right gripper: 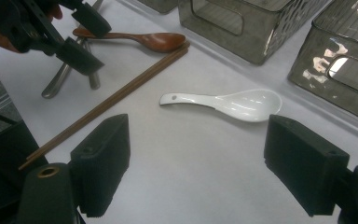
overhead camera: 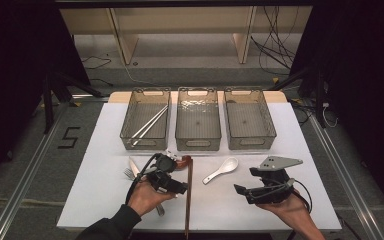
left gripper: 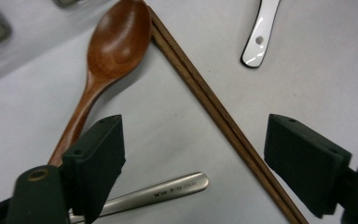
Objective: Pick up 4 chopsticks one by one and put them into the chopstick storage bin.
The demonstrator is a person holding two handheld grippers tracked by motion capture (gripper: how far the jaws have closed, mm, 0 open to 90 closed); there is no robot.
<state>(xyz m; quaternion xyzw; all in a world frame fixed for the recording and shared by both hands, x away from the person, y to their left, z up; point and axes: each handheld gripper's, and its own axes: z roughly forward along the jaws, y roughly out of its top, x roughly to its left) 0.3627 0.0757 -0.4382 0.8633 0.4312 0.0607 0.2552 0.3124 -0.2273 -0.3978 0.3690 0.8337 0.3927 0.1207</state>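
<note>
A pair of wooden chopsticks [overhead camera: 189, 195] lies lengthwise on the white table [overhead camera: 105, 150], its far tip touching a brown wooden spoon [overhead camera: 183, 161]. To the right lies a white ceramic spoon [overhead camera: 221, 170]. My left gripper [overhead camera: 177, 175] hovers open just left of the chopsticks. In its own view the left gripper [left gripper: 196, 140] has the chopsticks [left gripper: 214, 107] running between the spread jaws, with the wooden spoon [left gripper: 116, 46] ahead and a steel handle [left gripper: 168, 191] below. My right gripper [right gripper: 198, 154] stands open and empty, facing the white spoon [right gripper: 228, 102] from a short distance.
Three clear bins line the back: the left bin [overhead camera: 130, 135] holds metal chopsticks [overhead camera: 150, 122], while the middle bin [overhead camera: 180, 132] and right bin [overhead camera: 270, 130] look empty. A steel fork [overhead camera: 128, 173] and a knife [overhead camera: 134, 167] lie under my left hand. The table's front edge is near.
</note>
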